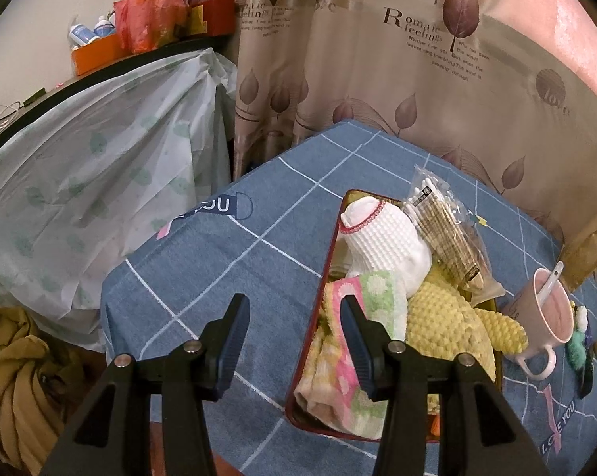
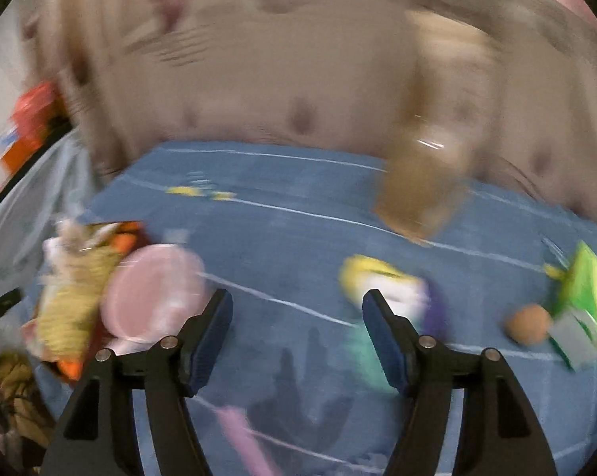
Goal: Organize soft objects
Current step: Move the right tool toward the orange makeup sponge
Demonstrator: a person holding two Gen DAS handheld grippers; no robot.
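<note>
A blue, white-gridded tablecloth (image 1: 258, 246) is seen; on it, a pink-green checked towel (image 1: 350, 341) beside a yellow plush (image 1: 445, 317).

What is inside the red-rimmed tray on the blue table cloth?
The tray holds a white knitted item, a yellow plush, a pink-and-green towel and a clear packet lying on top. Its floor and anything beneath this pile are covered.
</note>
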